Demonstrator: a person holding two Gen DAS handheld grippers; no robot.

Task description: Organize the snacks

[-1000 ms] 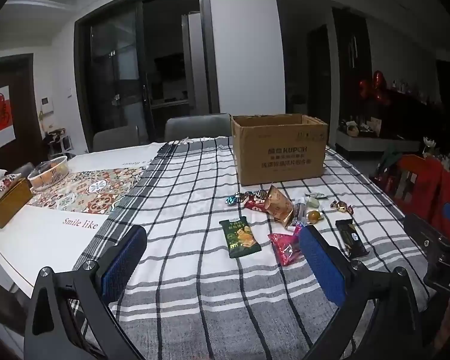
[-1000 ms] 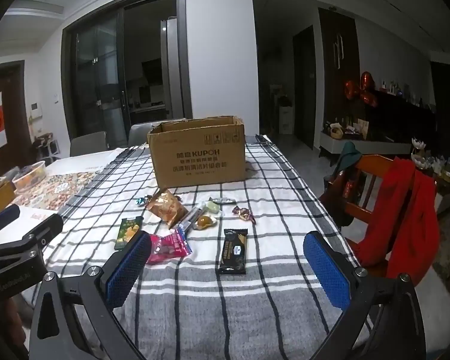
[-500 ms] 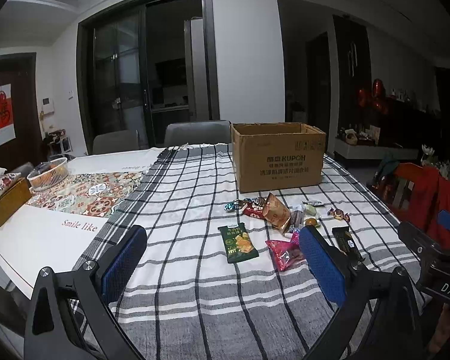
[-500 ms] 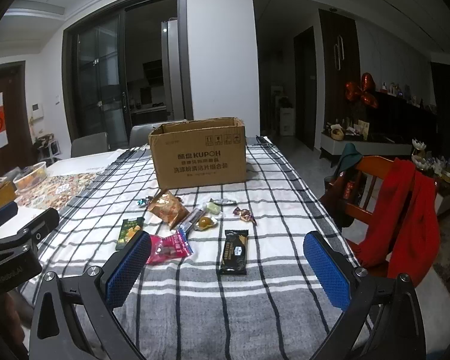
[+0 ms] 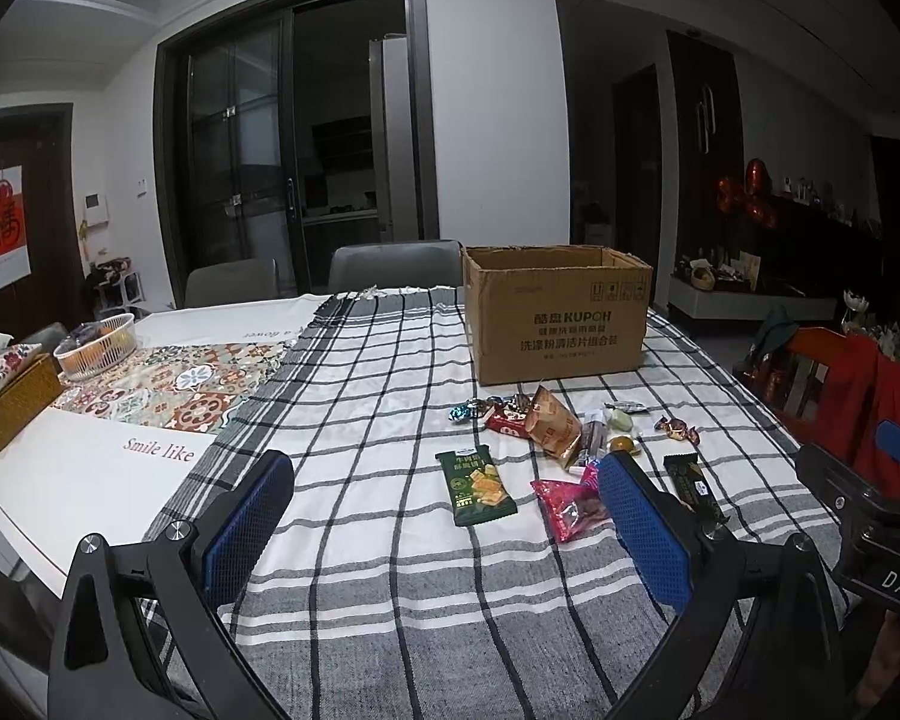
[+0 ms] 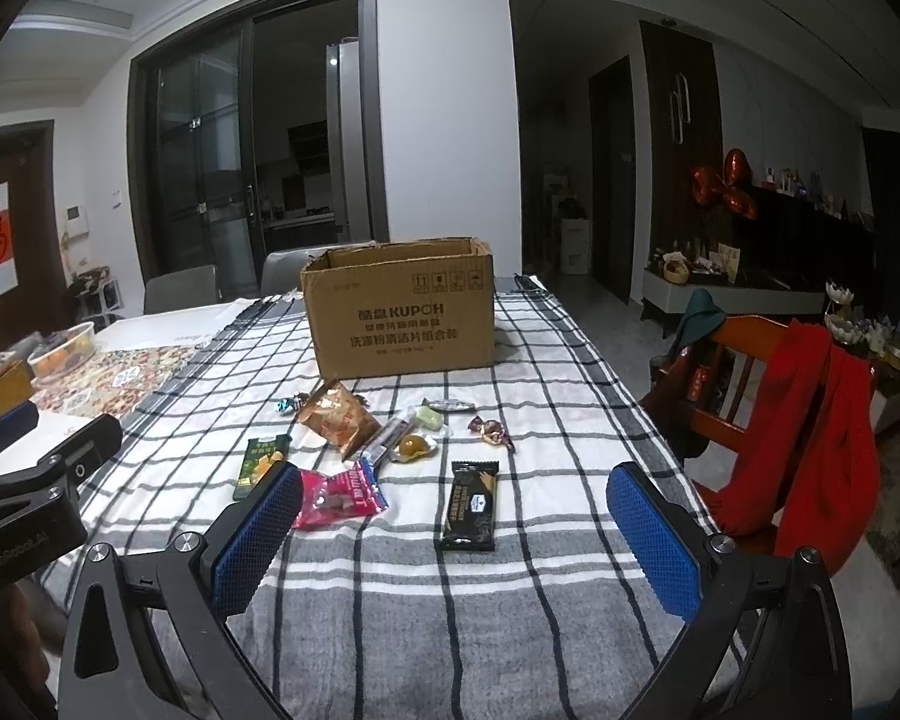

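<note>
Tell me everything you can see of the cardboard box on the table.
The cardboard box is plain brown corrugated card, printed KUPOH with Chinese text and handling symbols on its near face. It stands upright with its top open on the checked tablecloth, at the far side behind the scattered snacks. Nothing touches it but the cloth; the nearest wrappers lie just in front. Its inside is hidden from both views.

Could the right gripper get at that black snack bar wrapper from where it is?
Probably yes. The right gripper is open, and the black snack bar wrapper lies flat on the checked tablecloth straight ahead between its fingers, apart from the other snacks, with nothing in between.
</note>
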